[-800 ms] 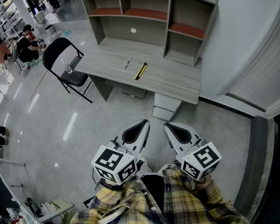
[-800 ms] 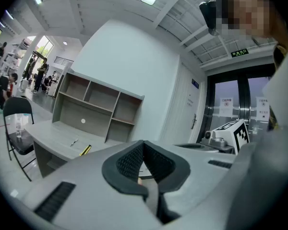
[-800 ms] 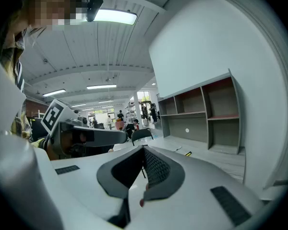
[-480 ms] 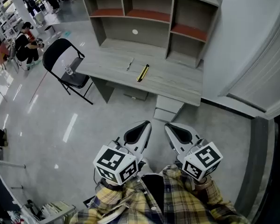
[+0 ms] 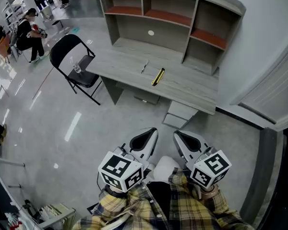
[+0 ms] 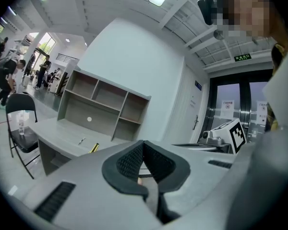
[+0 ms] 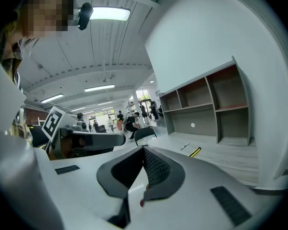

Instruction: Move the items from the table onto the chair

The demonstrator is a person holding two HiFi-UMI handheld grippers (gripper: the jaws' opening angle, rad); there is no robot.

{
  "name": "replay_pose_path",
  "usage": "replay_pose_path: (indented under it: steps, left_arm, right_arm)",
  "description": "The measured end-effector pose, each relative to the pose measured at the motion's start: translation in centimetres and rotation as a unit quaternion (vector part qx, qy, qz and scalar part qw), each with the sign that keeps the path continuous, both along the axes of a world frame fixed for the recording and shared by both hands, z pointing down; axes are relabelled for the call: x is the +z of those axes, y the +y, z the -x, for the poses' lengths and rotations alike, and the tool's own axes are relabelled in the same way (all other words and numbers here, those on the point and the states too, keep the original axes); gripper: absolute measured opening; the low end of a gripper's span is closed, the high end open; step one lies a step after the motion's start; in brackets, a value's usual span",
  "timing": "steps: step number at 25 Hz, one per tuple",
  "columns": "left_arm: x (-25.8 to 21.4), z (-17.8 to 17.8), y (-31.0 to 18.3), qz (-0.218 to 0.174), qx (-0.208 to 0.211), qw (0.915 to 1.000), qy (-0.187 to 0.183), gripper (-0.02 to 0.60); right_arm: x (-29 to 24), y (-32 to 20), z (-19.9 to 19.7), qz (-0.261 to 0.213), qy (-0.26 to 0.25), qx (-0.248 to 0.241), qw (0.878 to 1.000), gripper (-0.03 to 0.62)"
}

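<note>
Two light, stiff-looking slivers are lying on the worktop [image 5: 192,86] — yellow bar [image 5: 158,76], grey stick [image 5: 144,66]; grip mid-length. Left tongs [image 5: 148,138] and right tongs [image 5: 184,140] are hanging clenched, empty.

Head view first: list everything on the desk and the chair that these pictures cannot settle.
- Slim grey item on the desk: too small in every view to name.
- Yellow-and-black stick beside it: too small to tell what kind of thing it is.
- Clear thing on the chair seat: too small in head view; bottle or glass, cannot tell.
- Space under the desk: mostly hidden by the desktop in head view.
</note>
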State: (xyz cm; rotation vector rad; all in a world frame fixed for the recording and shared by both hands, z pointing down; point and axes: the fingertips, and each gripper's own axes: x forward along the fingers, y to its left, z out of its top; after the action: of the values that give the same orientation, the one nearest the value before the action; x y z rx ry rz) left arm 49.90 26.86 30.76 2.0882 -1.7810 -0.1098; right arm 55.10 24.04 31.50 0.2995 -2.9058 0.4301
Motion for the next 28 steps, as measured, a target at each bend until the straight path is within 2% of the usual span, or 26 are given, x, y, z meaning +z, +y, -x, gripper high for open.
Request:
replay_pose_path:
  steps: [5,10,16,22,28]
  left_arm:
    - [1.9,3.1,0.3,0.020,-0.035,0.9990,0.020,0.005]
    - [2.9,6.6,-1.7,0.027,-0.052,0.9980,0.023,0.005]
    - [3.4,13.6,-6.3,0.039,-0.076,0.9963,0.013,0.005]
    - [2.1,20.8,-12.4,0.040,-0.085,0.9955,0.012,0.005]
    - [0.5,25.8,-17.6,0.031,-0.091,0.9954,0.001,0.005]
  right_arm:
    - [1.4,-0.8,2.2,0.015,0.016,-0.015,1.000,0.017]
    - [3.0,-3.4,5.2,0.029,0.028,-0.026,0.999,0.017]
    - [4.3,-8.8,12.4,0.047,0.036,-0.054,0.997,0.017]
    - [3.0,-14.4,19.8,0.050,0.033,-0.069,0.996,0.017]
    - [1.3,-20.3,24.9,0.045,0.017,-0.070,0.996,0.017]
